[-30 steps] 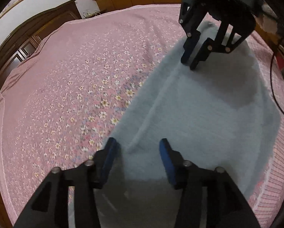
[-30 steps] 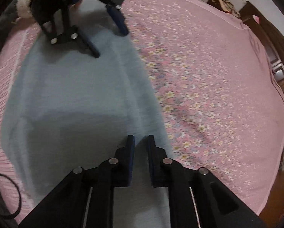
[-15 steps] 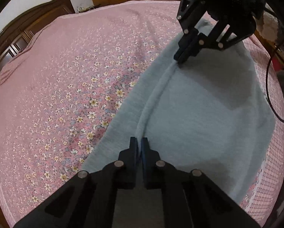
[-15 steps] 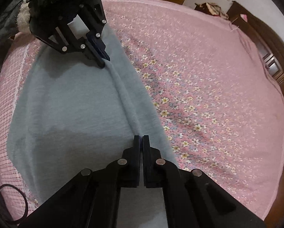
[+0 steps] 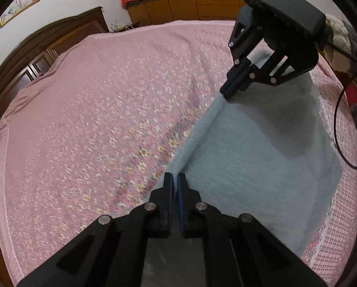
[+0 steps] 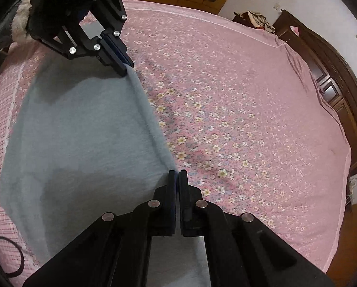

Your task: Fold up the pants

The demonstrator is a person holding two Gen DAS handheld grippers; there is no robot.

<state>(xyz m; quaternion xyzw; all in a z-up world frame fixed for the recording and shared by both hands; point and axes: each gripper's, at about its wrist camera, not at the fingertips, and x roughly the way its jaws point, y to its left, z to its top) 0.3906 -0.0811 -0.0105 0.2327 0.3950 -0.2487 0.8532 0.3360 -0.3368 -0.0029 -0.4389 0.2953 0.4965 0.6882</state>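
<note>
Pinching the same long edge of the pants (image 5: 250, 157), both tools sit at opposite ends of it. Left hand-held gripper (image 5: 174, 179): fingers pressed together on the grey fabric. Right hand-held gripper (image 6: 177, 175): likewise clamped on the edge. Pants lie on the bed (image 6: 238, 91), along its near border; the gripped edge faces the open flowered spread. Long axis runs gripper to gripper. Likely next: carry this edge across toward the bed's border, both ends level.

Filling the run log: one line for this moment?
left gripper: shut on pants edge | right gripper: shut on same edge | bedspread beneath
</note>
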